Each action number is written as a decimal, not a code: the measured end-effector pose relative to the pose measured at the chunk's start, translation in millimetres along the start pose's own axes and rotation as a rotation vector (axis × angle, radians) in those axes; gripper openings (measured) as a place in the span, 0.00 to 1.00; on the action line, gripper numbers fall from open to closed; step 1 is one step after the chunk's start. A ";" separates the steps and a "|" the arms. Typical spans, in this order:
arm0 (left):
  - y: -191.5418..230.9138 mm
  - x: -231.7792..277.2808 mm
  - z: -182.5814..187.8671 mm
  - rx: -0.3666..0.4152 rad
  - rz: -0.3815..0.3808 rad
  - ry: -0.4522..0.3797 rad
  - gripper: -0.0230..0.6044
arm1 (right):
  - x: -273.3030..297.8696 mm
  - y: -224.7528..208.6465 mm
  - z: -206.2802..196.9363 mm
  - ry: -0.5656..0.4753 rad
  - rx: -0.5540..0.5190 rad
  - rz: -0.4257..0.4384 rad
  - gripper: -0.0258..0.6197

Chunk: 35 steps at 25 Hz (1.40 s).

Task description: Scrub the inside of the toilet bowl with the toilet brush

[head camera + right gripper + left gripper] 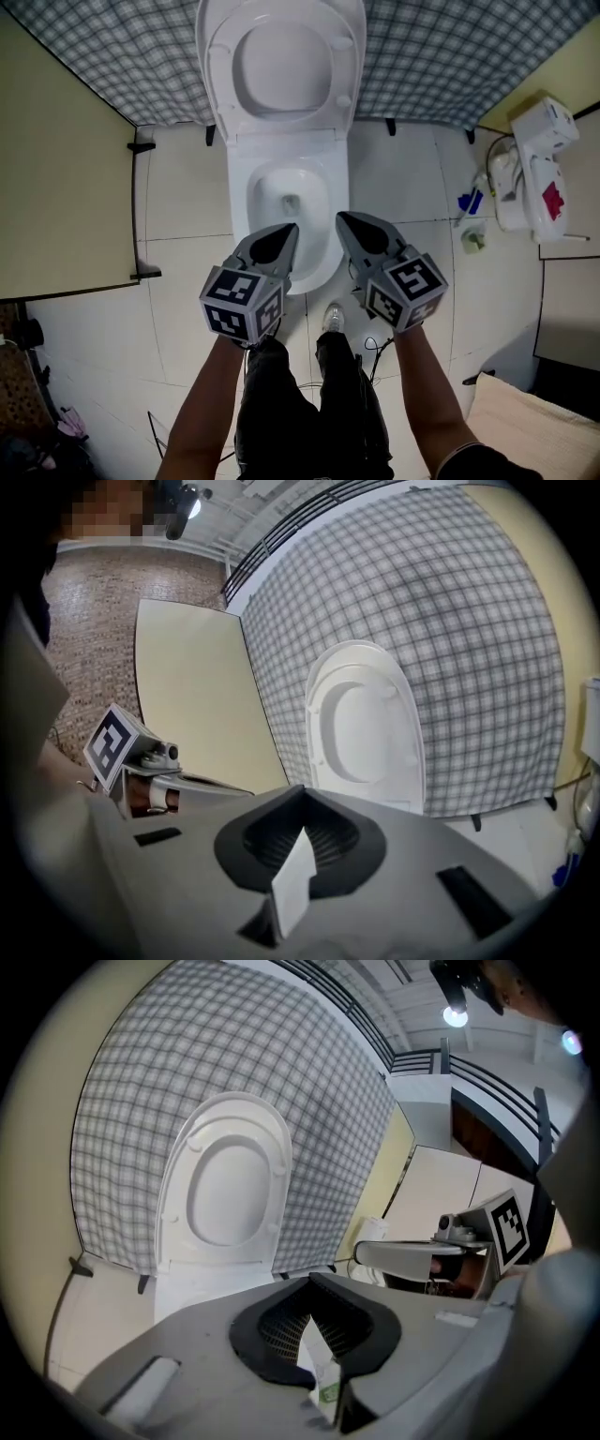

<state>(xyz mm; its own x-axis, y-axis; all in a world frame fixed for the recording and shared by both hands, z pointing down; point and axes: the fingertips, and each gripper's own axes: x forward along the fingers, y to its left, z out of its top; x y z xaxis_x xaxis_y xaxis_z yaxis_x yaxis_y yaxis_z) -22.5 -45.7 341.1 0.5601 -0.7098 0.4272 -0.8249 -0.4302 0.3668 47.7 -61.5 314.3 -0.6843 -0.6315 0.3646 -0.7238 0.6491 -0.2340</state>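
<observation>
Currently both clenched on nothing: left gripper (289, 228) and right gripper (343, 218) hang side by side above the toilet bowl (255, 202). I take the blue-headed item on the floor, well right of the right gripper, for the toilet brush (470, 201). It is likely light, stiff plastic with a slick handle, so I would grip the handle's upper end firmly.
</observation>
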 end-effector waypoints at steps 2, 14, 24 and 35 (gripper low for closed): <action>-3.9 -10.9 20.1 0.001 -0.002 -0.026 0.05 | -2.1 12.3 17.0 -0.005 0.000 0.012 0.04; -45.4 -76.4 133.2 0.083 -0.032 -0.125 0.05 | -40.4 71.0 123.9 -0.071 -0.053 0.057 0.04; -62.1 -105.9 170.9 0.115 -0.042 -0.161 0.05 | -57.3 94.9 166.3 -0.109 -0.090 0.068 0.04; -65.7 -116.5 182.9 0.139 -0.044 -0.178 0.05 | -61.2 109.2 181.1 -0.134 -0.103 0.084 0.04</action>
<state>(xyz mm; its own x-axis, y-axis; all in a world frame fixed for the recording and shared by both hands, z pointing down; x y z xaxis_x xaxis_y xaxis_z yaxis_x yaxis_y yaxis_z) -47.6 -36.8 116.0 0.5835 -0.7706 0.2562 -0.8095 -0.5267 0.2595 -5.5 -28.8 103.3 -0.7524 -0.6197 0.2232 -0.6556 0.7374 -0.1629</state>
